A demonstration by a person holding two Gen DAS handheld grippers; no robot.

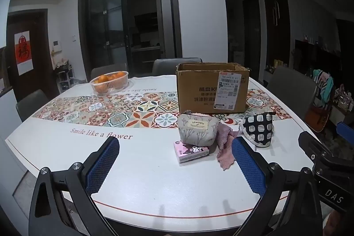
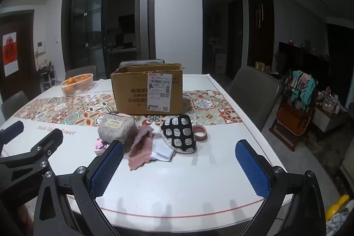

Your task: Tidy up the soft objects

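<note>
On the white table [image 1: 55, 147] lie a grey fabric pouch [image 1: 198, 131] [image 2: 115, 128], a pink cloth [image 1: 225, 147] [image 2: 140, 148], a black-and-white patterned pouch [image 1: 258, 128] [image 2: 179, 133], a pink tissue pack [image 1: 191, 153] [image 2: 100, 145] and a small white cloth [image 2: 162, 153]. A roll of pink tape [image 2: 200, 133] sits beside the patterned pouch. Behind them stands an open cardboard box [image 1: 212, 87] [image 2: 148, 90]. My left gripper [image 1: 176, 144] is open, short of the pile and empty. My right gripper [image 2: 180, 147] is open too, hovering before the cloths.
A basket of oranges [image 1: 110, 81] [image 2: 77, 83] sits at the far left on the patterned runner [image 1: 106, 112]. Grey chairs [image 2: 254, 92] surround the table. A high chair draped with clothes [image 2: 297, 103] stands to the right, off the table.
</note>
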